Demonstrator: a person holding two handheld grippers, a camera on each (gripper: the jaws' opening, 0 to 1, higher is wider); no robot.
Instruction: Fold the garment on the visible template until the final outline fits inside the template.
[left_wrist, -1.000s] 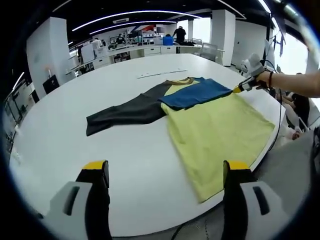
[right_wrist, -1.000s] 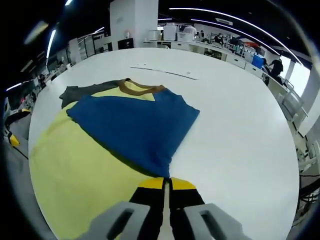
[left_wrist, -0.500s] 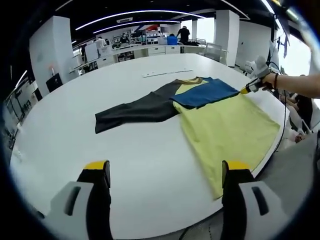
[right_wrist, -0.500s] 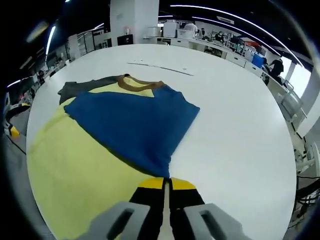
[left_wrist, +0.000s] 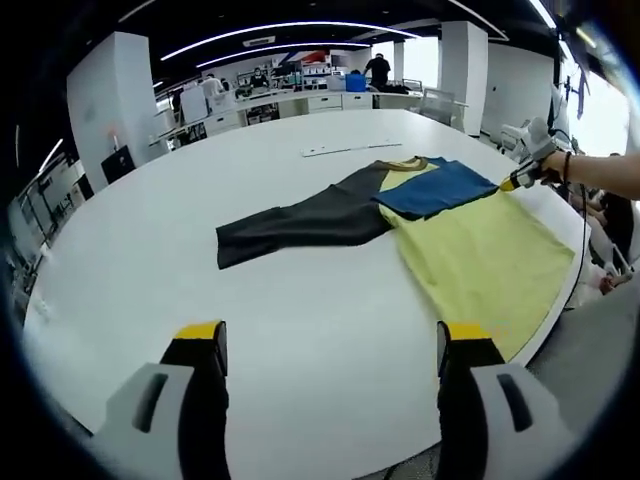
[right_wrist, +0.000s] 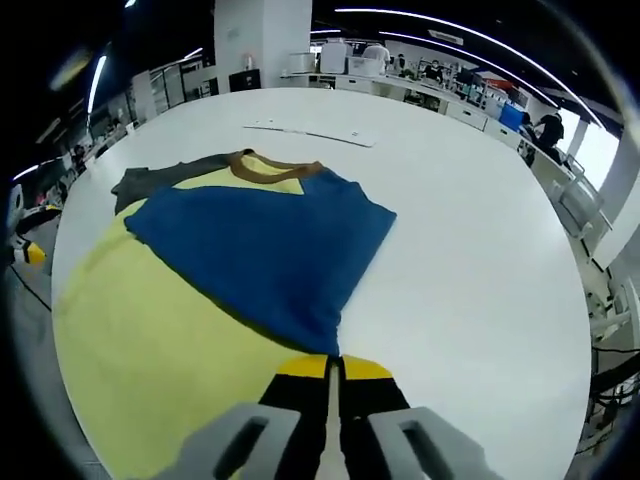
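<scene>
In the left gripper view, a long-sleeved garment with a yellow body, one dark grey sleeve and one blue sleeve (left_wrist: 440, 215) lies flat on the large round white worktop (left_wrist: 270, 300). The dark grey sleeve (left_wrist: 300, 222) is stretched out straight to the side, unfolded. The blue sleeve (left_wrist: 438, 188) is laid across the upper chest, so I judge the first sleeve fold under way or just made, with the grey sleeve and the body folds left to do. No template outline can be made out on the worktop; a thin pale strip (left_wrist: 350, 149) lies beyond the collar. The left gripper (left_wrist: 330, 345) hangs above bare worktop, well apart from the garment, its yellow-tipped jaws spread wide and empty. At the far edge a person's hand (left_wrist: 560, 166) holds the right gripper (left_wrist: 512, 181) at the end of the blue sleeve, forearm reaching in level from the side.

In the right gripper view, the right gripper (right_wrist: 330, 368) points along the blue sleeve (right_wrist: 265, 245) toward the brown collar (right_wrist: 275, 168). Its jaws are pressed together with the tip of the sleeve running in between them, so it appears clenched on the cuff, low over the yellow body. The grey sleeve (right_wrist: 160, 180) shows at the far side.
</scene>
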